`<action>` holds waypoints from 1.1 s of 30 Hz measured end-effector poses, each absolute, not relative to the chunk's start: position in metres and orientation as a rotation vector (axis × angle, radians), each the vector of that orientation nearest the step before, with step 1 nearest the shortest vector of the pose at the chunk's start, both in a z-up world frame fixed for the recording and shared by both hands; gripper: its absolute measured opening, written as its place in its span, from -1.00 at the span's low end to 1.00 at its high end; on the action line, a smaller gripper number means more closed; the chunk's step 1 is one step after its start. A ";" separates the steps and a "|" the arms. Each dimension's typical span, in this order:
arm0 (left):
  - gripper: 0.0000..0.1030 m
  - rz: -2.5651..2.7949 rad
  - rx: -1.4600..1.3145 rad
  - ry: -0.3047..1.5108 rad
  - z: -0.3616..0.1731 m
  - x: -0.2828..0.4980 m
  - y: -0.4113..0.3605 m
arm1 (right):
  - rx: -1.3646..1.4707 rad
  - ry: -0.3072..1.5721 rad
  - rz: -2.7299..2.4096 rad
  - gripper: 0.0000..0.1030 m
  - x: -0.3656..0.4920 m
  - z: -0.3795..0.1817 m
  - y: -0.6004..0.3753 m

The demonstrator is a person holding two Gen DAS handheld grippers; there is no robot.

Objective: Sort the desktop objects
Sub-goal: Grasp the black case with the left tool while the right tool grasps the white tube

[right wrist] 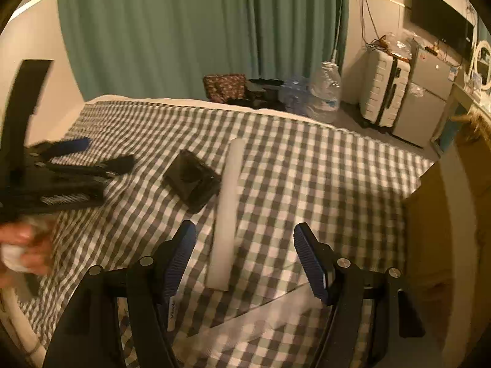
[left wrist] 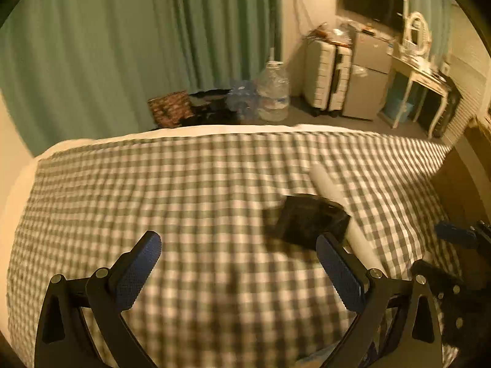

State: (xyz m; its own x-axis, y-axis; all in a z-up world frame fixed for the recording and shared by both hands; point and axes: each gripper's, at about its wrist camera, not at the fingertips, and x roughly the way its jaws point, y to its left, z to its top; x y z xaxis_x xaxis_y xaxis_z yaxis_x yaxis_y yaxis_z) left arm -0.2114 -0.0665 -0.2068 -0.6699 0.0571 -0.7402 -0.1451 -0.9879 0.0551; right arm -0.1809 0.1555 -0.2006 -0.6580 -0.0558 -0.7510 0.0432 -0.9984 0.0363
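Two things wait on the checked bed: a black box (right wrist: 191, 181) ahead-left of the right gripper (right wrist: 244, 245), a white tube (right wrist: 227, 214) between its spread fingers, probably the next pick. Left gripper (left wrist: 237, 256) hovers open, empty.

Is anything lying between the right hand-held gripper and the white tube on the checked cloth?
Nothing visible does. The right hand-held gripper is open, and the white tube lies just ahead between its fingers. The black box sits off to the tube's left.
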 end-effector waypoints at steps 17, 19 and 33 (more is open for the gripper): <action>0.56 2.408 -1.407 0.341 -0.259 -0.272 -0.014 | 1.492 -0.291 -2.703 0.06 -0.188 -0.243 0.175; 0.53 2.439 -1.395 0.378 -0.254 -0.270 -0.019 | 1.501 -0.267 -2.703 0.06 -0.183 -0.241 0.173; 0.52 2.648 -1.318 0.223 -0.201 -0.248 -0.090 | 1.481 -0.009 -2.726 -0.74 -0.211 -0.257 0.124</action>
State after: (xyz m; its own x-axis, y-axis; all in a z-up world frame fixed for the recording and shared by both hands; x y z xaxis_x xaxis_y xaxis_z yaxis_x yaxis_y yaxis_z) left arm -0.2485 -0.0899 -0.2008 -0.5930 0.0892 -0.8003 -0.2221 -0.9734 0.0560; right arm -0.2111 0.1238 -0.2566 -0.5434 -0.0375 -0.8387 0.0318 -0.9992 0.0241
